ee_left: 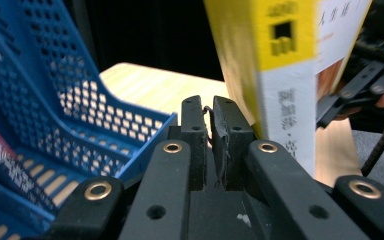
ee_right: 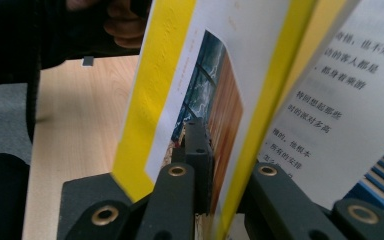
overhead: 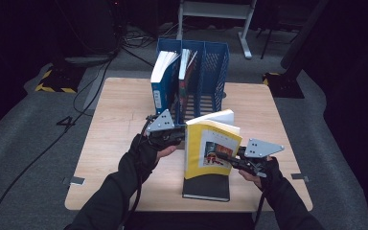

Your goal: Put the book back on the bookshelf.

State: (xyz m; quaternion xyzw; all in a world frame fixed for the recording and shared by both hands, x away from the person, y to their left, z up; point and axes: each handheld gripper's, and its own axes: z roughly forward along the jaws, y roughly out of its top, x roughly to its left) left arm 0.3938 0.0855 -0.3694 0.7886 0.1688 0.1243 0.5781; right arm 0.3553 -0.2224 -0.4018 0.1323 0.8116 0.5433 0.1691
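Yellow book [ee_right: 180, 100] cover over right tool [ee_right: 200, 150]

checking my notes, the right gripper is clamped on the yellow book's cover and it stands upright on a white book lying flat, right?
One thing is off: the book lying flat is black, not white, as the high view shows. The rest holds: the right gripper is clamped on the cover of the yellow book, which stands upright on it.

Four books [overhead: 212, 149] — two in blue rack [overhead: 220, 67], one yellow upright, one dark flat; two grippers [overhead: 230, 158].
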